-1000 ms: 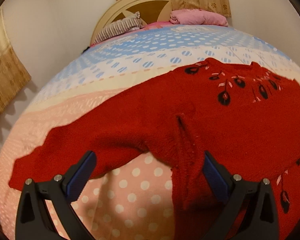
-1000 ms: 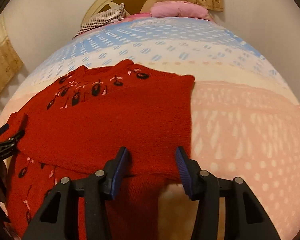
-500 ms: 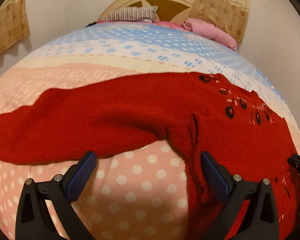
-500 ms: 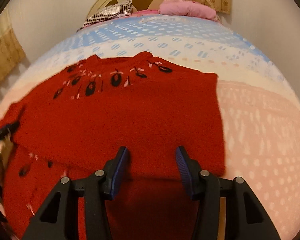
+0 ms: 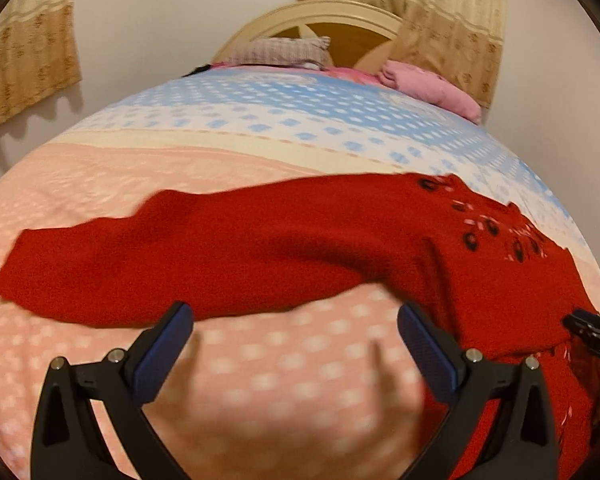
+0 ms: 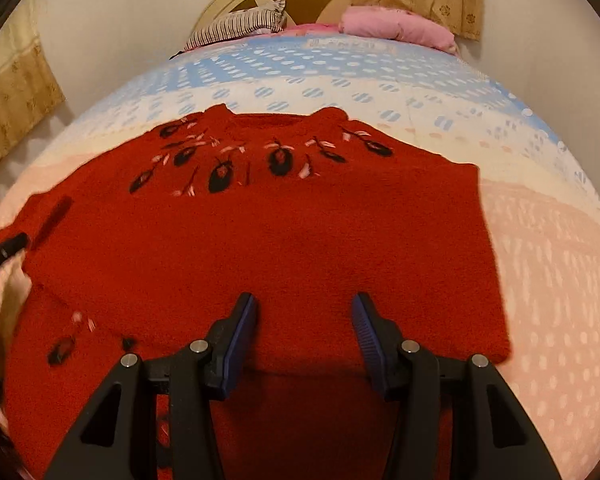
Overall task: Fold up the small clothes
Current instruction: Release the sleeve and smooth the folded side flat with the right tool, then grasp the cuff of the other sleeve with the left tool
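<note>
A red knitted sweater with black and pink flower embroidery lies flat on the bed. In the right wrist view its right side is folded over the body, with a straight edge at the right. In the left wrist view its sleeve stretches out to the left. My left gripper stands wide open just below that sleeve, over the dotted sheet, holding nothing. My right gripper hovers over the lower middle of the sweater, jaws apart with nothing between them. Each gripper's tip shows at the edge of the other's view.
The bedsheet is pink with white dots near me and blue and white further back. A striped pillow and a pink bundle lie by the headboard. Curtains hang on the walls at both sides.
The left gripper has moved left along the sleeve and rolled, so the whole sleeve now shows. The right gripper has shifted left over the sweater's middle. Neither gripper's opening has changed.
</note>
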The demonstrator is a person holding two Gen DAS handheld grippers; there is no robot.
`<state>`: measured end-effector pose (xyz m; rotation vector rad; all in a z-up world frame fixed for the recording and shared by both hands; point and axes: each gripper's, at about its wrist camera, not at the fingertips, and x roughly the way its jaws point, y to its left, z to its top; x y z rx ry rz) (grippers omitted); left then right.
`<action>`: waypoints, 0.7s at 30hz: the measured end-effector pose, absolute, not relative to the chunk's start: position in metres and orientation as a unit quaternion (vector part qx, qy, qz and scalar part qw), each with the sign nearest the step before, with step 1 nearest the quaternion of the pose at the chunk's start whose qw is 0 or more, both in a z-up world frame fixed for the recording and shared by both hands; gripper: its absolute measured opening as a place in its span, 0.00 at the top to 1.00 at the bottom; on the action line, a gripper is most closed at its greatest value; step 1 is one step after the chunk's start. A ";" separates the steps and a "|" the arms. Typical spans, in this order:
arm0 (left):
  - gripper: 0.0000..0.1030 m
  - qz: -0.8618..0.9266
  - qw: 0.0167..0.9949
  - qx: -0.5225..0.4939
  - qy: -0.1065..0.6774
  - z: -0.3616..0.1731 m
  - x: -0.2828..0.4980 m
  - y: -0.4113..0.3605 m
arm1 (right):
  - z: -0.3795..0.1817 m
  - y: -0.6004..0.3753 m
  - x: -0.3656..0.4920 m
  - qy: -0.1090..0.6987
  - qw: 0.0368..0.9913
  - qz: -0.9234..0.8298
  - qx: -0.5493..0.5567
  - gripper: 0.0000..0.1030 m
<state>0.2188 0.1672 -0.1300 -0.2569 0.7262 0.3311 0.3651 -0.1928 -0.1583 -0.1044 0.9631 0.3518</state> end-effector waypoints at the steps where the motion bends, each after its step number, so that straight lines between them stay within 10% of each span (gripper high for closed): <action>1: 0.00 0.173 0.913 -0.121 0.350 -0.127 0.212 0.176 | -0.158 -0.196 0.360 0.456 0.872 0.167 -0.060 0.50; 10: 0.00 0.270 0.888 -0.114 0.354 -0.115 0.155 0.253 | -0.160 -0.201 0.357 0.447 0.876 0.173 -0.048 0.45; 21: 0.10 0.217 0.841 -0.402 0.291 -0.143 0.096 0.333 | -0.159 -0.200 0.349 0.439 0.880 0.175 -0.045 0.43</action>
